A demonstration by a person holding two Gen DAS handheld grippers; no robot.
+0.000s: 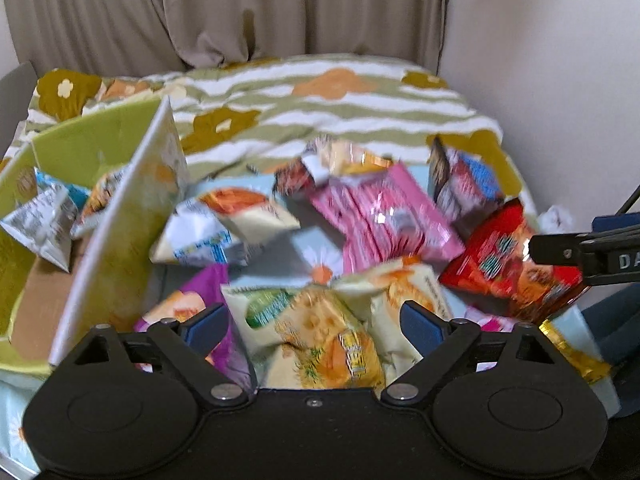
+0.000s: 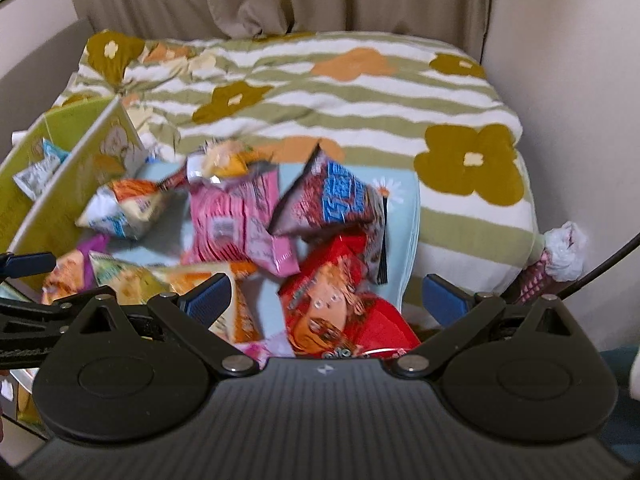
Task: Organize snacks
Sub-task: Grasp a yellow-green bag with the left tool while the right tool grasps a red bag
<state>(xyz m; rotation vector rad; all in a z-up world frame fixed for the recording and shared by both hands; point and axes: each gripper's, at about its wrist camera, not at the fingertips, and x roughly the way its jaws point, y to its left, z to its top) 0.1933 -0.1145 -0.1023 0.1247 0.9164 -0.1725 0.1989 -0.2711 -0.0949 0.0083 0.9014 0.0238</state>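
Left gripper (image 1: 314, 326) hangs low over the near edge of the snack pile, jaws spread wide with nothing between them, a cream and yellow packet (image 1: 320, 332) lying right beneath the gap. Right gripper (image 2: 326, 298) sits alongside, level, pointing forward over the bed, jaws wide apart and empty, above the red packet (image 2: 344, 312). Pink packet (image 2: 240, 220) lies mid-pile, a dark packet with blue lettering (image 2: 332, 200) tilted just beside it. All are heaped on a pale blue cloth (image 2: 400, 216) over the flowered blanket (image 2: 360, 100). To the left stands the green box (image 1: 120, 208), with a silver packet (image 1: 44, 220) already inside
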